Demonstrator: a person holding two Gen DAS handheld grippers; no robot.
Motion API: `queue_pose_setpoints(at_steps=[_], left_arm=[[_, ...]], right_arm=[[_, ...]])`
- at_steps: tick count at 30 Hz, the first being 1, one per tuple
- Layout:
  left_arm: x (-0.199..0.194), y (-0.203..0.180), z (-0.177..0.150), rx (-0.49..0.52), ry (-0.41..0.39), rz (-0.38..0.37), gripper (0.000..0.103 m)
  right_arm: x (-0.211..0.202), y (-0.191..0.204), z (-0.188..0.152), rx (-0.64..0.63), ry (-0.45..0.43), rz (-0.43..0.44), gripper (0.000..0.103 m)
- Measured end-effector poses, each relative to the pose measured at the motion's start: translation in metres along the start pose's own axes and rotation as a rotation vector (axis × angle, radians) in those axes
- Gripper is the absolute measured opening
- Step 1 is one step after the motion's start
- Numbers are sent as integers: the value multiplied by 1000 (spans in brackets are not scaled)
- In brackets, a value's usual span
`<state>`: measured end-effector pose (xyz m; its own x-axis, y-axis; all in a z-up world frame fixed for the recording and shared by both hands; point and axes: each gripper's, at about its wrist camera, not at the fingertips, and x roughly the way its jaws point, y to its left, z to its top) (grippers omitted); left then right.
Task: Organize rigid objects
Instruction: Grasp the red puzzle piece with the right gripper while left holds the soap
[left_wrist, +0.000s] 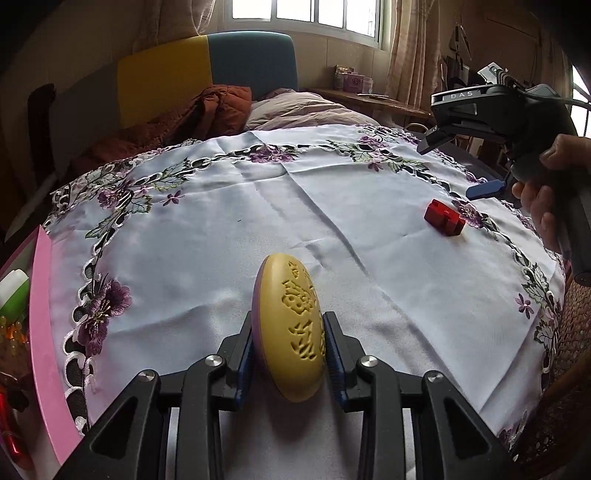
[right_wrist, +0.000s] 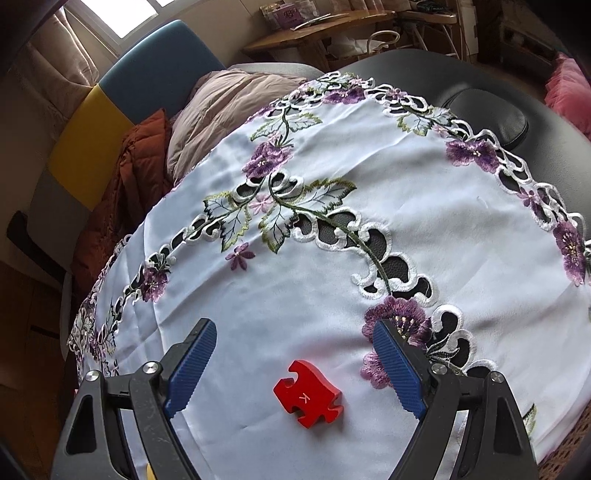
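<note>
My left gripper (left_wrist: 288, 354) is shut on a yellow oval block (left_wrist: 290, 325) with carved characters and a purple back, held on edge just above the white embroidered tablecloth (left_wrist: 258, 206). A red puzzle-piece block (right_wrist: 307, 397) marked "K" lies flat on the cloth between the open blue pads of my right gripper (right_wrist: 295, 363). In the left wrist view the same red block (left_wrist: 444, 218) lies at the right, with the right gripper (left_wrist: 480, 190) hovering above and behind it.
A pink tray (left_wrist: 44, 325) with a green-and-white item and small beads sits at the cloth's left edge. A bed with pillows and a brown quilt (left_wrist: 218, 107) lies beyond the table. A black chair (right_wrist: 487, 110) stands at the far side.
</note>
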<state>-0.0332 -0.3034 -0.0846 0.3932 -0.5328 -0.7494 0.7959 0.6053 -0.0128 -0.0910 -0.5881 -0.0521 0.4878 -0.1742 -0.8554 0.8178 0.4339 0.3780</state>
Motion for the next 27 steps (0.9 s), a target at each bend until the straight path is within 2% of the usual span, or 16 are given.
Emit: queue_pose_setpoints(at_steps=[12, 15, 17, 20, 22, 24, 27], left_arm=[[-1, 3, 0, -20, -3, -20, 33], [-1, 3, 0, -24, -3, -24, 33], [-1, 3, 0, -23, -3, -24, 33], [-2, 4, 0, -26, -3, -26, 33], [-2, 4, -1, -28, -3, -30, 33], [-2, 4, -1, -31, -3, -34, 33], [-2, 5, -1, -34, -5, -38, 33]], right_arm=[[12, -2, -3, -2, 49, -46, 88], [23, 1, -9, -9, 123, -16, 88], [26, 9, -14, -48, 143, -11, 88], [34, 23, -26, -72, 244, 162, 90], [35, 35, -34, -102, 283, 238, 89], [31, 41, -38, -113, 284, 266, 89], [21, 40, -36, -110, 243, 259, 89]])
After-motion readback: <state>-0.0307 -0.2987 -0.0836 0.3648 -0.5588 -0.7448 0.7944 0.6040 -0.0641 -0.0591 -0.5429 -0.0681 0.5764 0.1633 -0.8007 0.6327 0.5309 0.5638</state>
